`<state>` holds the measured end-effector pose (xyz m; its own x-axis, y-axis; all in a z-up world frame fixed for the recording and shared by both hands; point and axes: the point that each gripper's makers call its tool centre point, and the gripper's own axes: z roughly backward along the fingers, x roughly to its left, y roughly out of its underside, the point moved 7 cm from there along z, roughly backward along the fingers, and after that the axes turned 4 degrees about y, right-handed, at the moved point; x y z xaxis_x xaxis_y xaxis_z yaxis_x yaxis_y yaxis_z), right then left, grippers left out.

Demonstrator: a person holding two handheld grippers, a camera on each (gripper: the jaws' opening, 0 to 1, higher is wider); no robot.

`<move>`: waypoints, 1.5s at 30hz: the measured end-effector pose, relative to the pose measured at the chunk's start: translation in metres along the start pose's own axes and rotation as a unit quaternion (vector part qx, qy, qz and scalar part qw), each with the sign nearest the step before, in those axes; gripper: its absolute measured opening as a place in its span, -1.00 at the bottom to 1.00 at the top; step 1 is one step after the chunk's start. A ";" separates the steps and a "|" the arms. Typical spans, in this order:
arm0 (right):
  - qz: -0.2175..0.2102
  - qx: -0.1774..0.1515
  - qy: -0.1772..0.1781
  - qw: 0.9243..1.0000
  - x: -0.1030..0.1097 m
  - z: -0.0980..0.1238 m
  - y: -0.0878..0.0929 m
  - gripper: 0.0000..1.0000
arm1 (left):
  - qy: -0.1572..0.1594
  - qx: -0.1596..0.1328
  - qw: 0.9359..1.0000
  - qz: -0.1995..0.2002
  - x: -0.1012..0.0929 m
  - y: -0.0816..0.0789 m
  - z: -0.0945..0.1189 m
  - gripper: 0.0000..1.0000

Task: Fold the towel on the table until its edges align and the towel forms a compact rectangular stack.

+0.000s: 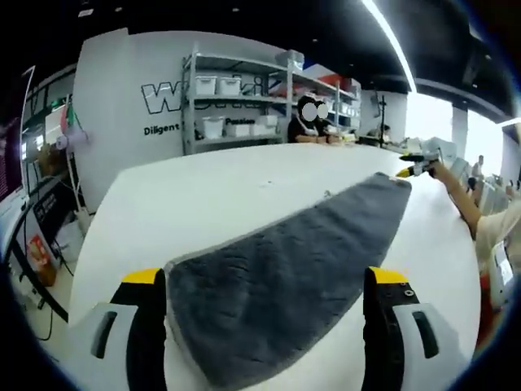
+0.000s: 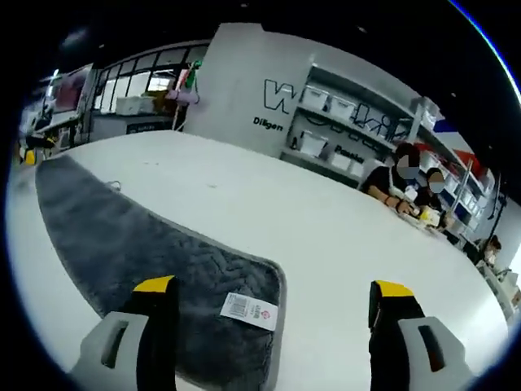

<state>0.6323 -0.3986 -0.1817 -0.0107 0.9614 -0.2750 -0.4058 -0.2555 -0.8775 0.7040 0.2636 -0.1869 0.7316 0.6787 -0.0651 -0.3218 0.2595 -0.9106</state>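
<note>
- Clearly at the opening step: white counter [image 1: 244, 187] carrying a grey towel [image 1: 285, 269] spread flat and full length, with no fold in it yet.
- Lying as one long strip between the two claws, one short end at each; near end in the left gripper view wide and close, far end tapering off toward the right claw [image 1: 411, 165] held out over the counter by a person's hand.
- Showing in the right gripper view as a chevron-textured towel [image 2: 130, 244] with a white label [image 2: 248, 309] at its near short edge, the far end running toward the left claw [image 2: 27, 155] at the counter's other side.
- Left claw [image 1: 269, 285] spread wide, both yellow-tipped jaws straddling the towel's near end, gripping nothing.
- Right claw [image 2: 273, 293] likewise spread wide and empty; left jaw over the cloth by the label, right jaw over bare counter, so set off to one side of the edge.
- Next move, by judgement: lower each claw to a corner of its short end and pinch cloth, with the right claw shifted over the hem first.
- Then likely carry one end over onto the other, matching edges, while keeping the whole towel on the counter.
- Shelves [image 1: 244, 102] with bins and seated people behind, well apart from the work.
</note>
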 end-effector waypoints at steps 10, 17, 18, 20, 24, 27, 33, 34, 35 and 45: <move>-0.008 -0.005 -0.063 0.998 0.003 0.026 0.034 0.68 | 0.000 -0.014 0.999 0.051 0.006 0.029 0.032 0.85; -0.001 -0.009 -0.117 0.993 0.001 0.034 0.057 0.21 | -0.005 -0.015 0.998 0.063 0.016 0.045 0.053 0.46; 0.005 -0.009 -0.123 0.992 0.001 0.035 0.061 0.07 | -0.001 -0.015 0.998 0.062 0.015 0.046 0.054 0.41; 0.004 -0.016 -0.141 0.990 0.000 0.037 0.063 -0.06 | 0.002 -0.015 0.998 0.054 0.014 0.047 0.054 0.27; -0.014 -0.036 -0.174 0.984 -0.002 0.043 0.063 -0.32 | 0.010 -0.018 0.999 0.048 0.009 0.049 0.049 0.03; -0.011 -0.030 -0.177 0.984 -0.004 0.042 0.068 -0.37 | 0.008 -0.019 0.998 0.054 0.013 0.051 0.048 -0.17; -0.018 -0.013 -0.189 0.982 -0.006 0.040 0.078 -0.41 | 0.004 -0.007 0.998 0.066 0.016 0.062 0.047 -0.35; -0.022 -0.014 -0.191 0.981 -0.005 0.041 0.078 -0.41 | 0.005 -0.002 0.998 0.067 0.014 0.065 0.045 -0.37; -0.025 -0.015 -0.192 0.981 -0.005 0.042 0.078 -0.42 | 0.009 0.003 0.998 0.069 0.016 0.066 0.045 -0.42; -0.068 0.004 -0.153 0.986 -0.019 0.040 0.088 -0.48 | 0.003 0.016 0.998 0.061 0.019 0.070 0.047 -0.69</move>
<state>0.5606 -0.4349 -0.2385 -0.2296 0.9730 -0.0229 -0.4302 -0.1226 -0.8944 0.6673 0.3275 -0.2323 0.6890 0.7026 -0.1777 -0.4284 0.1971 -0.8818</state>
